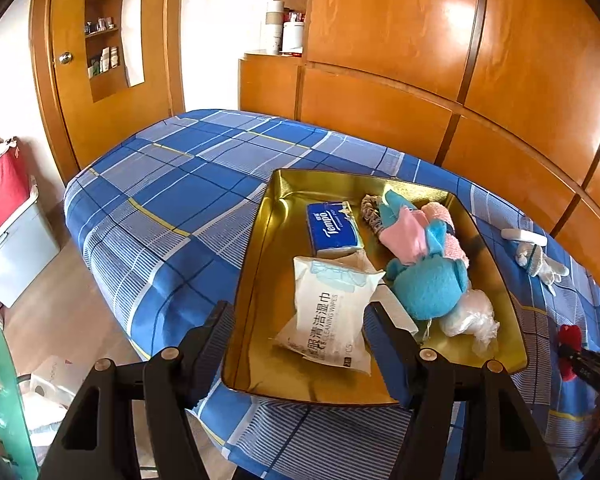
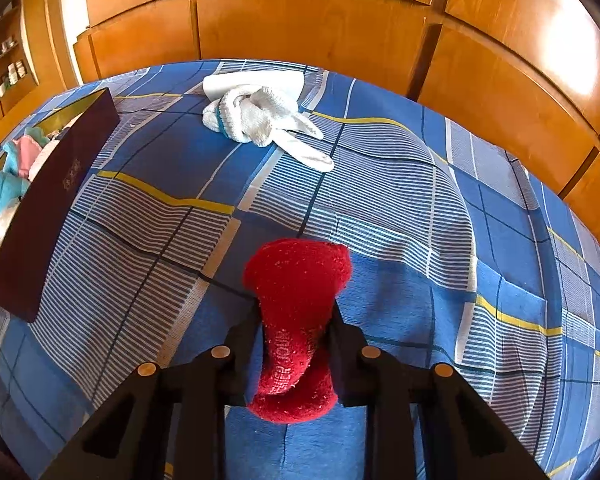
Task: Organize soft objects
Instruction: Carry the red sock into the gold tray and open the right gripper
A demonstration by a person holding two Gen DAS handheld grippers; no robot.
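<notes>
Clamped between the fingers of the right gripper (image 2: 294, 328), one red sock (image 2: 296, 320) hangs tilted down over the bed (image 2: 380, 240), right of the gold tray (image 1: 256, 288). Left gripper (image 1: 300, 320) hovers open above the tray, which holds one tissue pack (image 1: 332, 230), one wipes pack (image 1: 332, 312) and one blue plush toy (image 1: 424, 280). One white glove (image 2: 268, 120) lies beyond the tray.

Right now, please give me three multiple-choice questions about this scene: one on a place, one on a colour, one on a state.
1. Where does the wipes pack lie?
A. in the gold tray
B. on the floor
C. on a shelf

2. What colour is the sock in the right tongs?
A. white
B. red
C. green

3. How are the left tongs?
A. shut on the plush toy
B. open, holding nothing
C. shut on the tray rim

Answers: 1 A, it rests inside the tray; 2 B, red fabric sits between the pads; 3 B, their fingers stand apart.
</notes>
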